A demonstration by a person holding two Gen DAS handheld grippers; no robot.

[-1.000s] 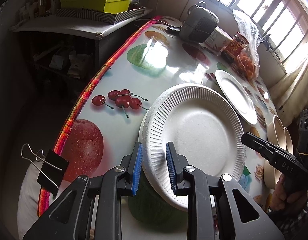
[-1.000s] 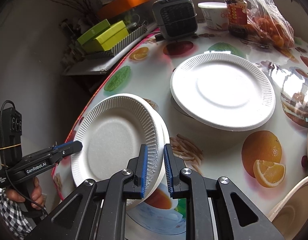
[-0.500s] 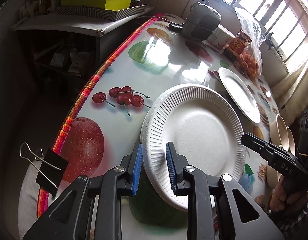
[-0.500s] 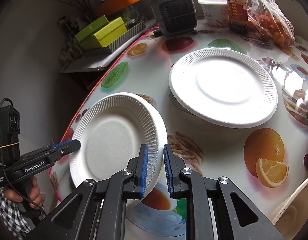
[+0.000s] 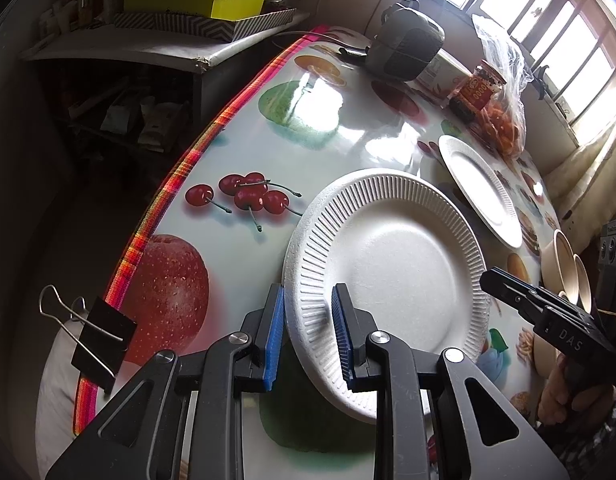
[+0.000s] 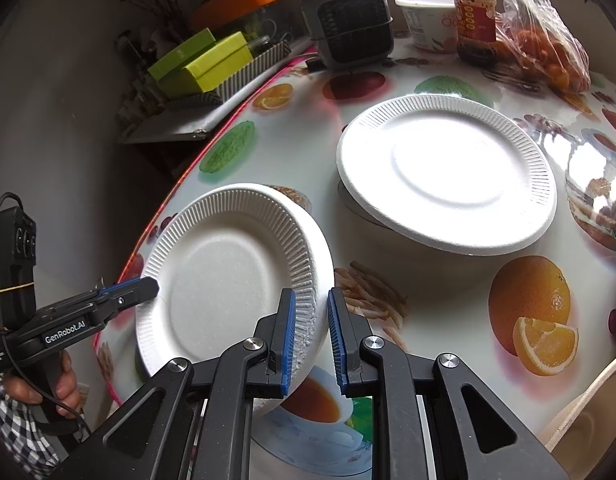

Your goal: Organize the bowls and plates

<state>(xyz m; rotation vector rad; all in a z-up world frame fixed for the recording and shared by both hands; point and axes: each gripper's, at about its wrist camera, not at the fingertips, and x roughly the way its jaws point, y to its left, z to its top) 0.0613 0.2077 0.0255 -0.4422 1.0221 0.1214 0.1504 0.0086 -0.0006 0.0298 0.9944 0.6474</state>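
The right gripper [image 6: 311, 334] is pinching the near rim of the white ribbed foam plate [image 6: 227, 280] while the left gripper [image 5: 308, 336] is clamping the opposite rim, holding it tilted above the fruit-print table [image 6: 448, 280], the second white foam plate [image 6: 448, 176] lying beyond, nearer the right hand.

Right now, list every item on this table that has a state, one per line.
near paper plate: tilted, rim pinched on both sides
left tongs: shut on the plate rim
right tongs: shut on the opposite rim
far paper plate: resting unevenly, one edge raised
jar: upright, lid on
bowls: upright, side by side
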